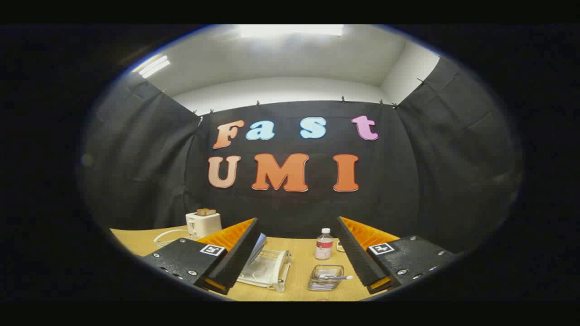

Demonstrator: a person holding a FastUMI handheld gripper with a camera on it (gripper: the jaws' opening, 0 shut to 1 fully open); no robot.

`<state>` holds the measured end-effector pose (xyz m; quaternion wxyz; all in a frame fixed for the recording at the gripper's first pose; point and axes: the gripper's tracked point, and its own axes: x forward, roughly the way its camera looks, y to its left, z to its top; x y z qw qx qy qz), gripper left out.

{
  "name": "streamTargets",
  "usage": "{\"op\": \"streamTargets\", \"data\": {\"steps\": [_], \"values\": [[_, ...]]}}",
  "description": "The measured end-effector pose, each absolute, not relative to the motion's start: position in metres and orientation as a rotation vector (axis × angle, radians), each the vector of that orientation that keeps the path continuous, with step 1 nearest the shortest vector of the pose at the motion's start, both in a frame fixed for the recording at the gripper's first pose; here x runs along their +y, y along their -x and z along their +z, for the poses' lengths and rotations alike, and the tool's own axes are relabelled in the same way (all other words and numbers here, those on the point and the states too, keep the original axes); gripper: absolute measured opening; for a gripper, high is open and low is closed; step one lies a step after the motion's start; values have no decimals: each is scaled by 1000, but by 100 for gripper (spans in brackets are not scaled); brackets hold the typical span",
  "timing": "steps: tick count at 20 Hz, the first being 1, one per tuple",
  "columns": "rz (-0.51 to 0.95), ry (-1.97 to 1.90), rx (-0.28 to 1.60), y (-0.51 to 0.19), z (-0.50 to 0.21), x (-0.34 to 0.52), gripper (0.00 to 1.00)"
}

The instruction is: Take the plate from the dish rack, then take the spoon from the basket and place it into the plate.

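Gripper [297, 253] wide open, empty, held high to survey — rack [267, 270] with plate [256, 251] by left finger; basket [325, 277], spoon [336, 276] between fingers.

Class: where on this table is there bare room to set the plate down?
Bare tabletop lies between the dish rack and the wire basket, ahead of the open tool. It is crowded around the bottle behind the basket, and by the toaster with its cord.
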<state>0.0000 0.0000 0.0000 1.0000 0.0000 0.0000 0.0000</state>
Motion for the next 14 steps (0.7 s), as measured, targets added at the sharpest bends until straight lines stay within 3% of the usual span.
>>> {"op": "streamTargets", "data": {"steps": [14], "values": [[28, -16, -1, 11, 4, 4, 99]]}}
